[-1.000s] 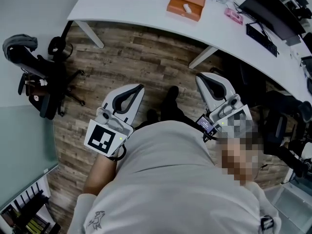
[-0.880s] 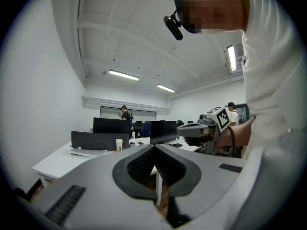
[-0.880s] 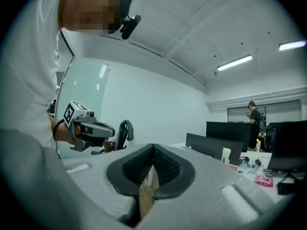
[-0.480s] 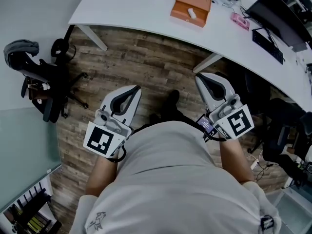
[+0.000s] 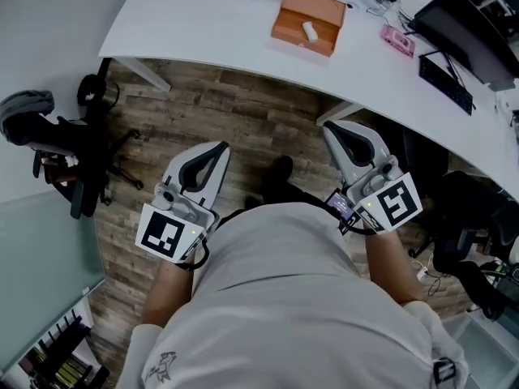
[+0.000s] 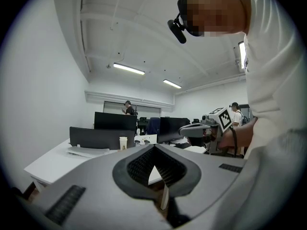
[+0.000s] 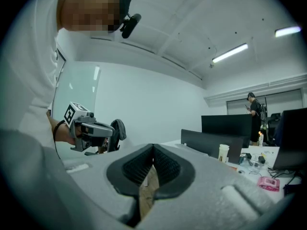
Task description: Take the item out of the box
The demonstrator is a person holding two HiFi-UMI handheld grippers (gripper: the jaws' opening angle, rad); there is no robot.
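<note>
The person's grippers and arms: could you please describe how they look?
Both the left gripper and the right gripper have white, curved jaws with black ribbed pads lining a teardrop-shaped gap. Each carries a white cube with black square markers. The person wears a light grey shirt with a small logo.

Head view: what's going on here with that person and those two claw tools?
A person stands holding a gripper in each hand. The left gripper and the right gripper are both shut and empty, held out over the wooden floor. Ahead, on the white desk, sits an orange box with a small white item on it. Neither gripper has reached it yet.
</note>
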